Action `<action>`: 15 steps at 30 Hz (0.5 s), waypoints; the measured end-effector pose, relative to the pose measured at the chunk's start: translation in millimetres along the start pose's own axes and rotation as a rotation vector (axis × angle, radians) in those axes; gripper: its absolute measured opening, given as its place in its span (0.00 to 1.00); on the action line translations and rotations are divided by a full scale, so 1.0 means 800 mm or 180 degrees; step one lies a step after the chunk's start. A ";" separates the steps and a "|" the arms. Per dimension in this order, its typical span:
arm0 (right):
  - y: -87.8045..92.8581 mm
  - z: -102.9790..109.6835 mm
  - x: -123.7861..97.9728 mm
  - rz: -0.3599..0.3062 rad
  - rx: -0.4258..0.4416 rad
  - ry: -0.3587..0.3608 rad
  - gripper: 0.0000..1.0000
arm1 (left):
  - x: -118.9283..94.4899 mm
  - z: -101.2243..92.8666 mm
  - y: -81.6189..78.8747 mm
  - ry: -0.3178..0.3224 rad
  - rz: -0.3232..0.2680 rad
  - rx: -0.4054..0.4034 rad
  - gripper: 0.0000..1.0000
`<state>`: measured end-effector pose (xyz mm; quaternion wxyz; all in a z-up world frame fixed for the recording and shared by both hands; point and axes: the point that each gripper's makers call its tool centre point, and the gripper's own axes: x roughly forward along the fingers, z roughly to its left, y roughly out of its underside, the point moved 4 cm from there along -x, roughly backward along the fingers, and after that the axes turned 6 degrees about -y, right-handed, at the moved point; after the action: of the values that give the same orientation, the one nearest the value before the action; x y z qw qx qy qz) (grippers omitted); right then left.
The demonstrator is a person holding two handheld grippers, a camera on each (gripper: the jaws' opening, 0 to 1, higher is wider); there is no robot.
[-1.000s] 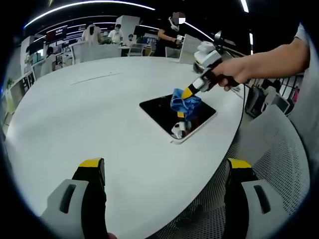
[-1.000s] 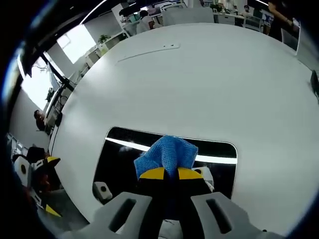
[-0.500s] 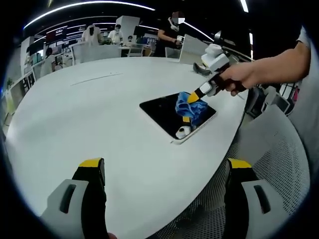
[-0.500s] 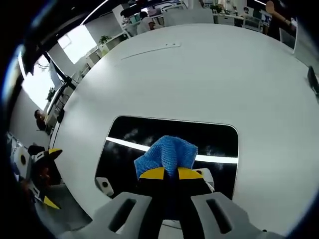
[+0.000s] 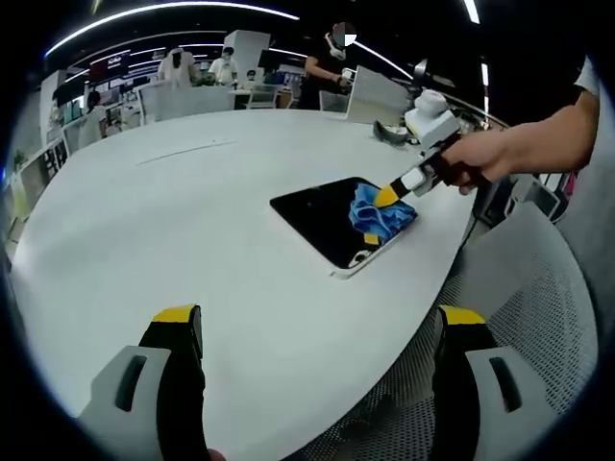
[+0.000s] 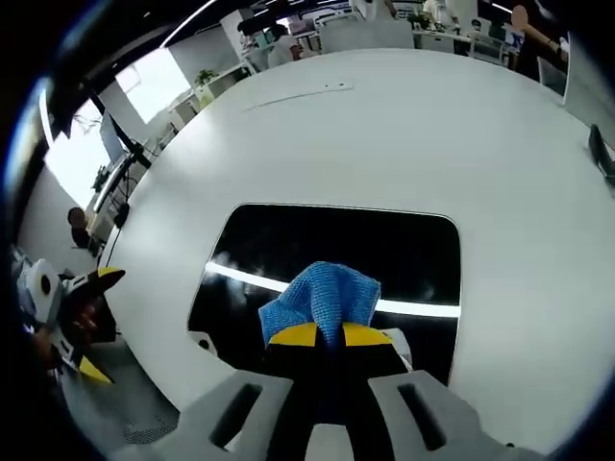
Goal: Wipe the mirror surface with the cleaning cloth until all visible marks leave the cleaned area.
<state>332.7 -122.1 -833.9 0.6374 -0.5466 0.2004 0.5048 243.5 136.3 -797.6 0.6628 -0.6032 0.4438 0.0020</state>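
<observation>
1. The right gripper, jaws clamped on the blue cleaning cloth, has shifted toward the mirror's near corner since the earlier frames.
2. The mirror lies flat near the white table's edge, its long axis crosswise in the right gripper view.
3. The left gripper hangs wide apart, holding nothing.

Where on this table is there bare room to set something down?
The white table is bare beyond the mirror. It is crowded at the mirror's near end, where the right gripper presses the blue cloth.
</observation>
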 end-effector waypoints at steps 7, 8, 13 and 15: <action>0.008 0.002 -0.004 -0.0021 0.0039 -0.0031 0.02 | 0.000 0.002 0.001 -0.0022 0.0005 -0.0006 0.99; 0.009 0.002 -0.005 -0.0023 0.0045 -0.0037 0.02 | 0.000 0.002 0.001 -0.0026 0.0008 -0.0008 0.99; 0.016 0.004 -0.008 -0.0036 0.0063 -0.0062 0.02 | 0.000 0.003 0.001 -0.0042 0.0017 -0.0007 0.99; 0.020 0.005 -0.010 -0.0044 0.0073 -0.0074 0.02 | 0.000 0.003 0.002 -0.0049 0.0026 -0.0001 0.99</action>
<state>314.1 -123.8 -834.1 0.6494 -0.5347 0.1950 0.5043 244.0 138.6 -798.9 0.6661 -0.6014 0.4411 0.0093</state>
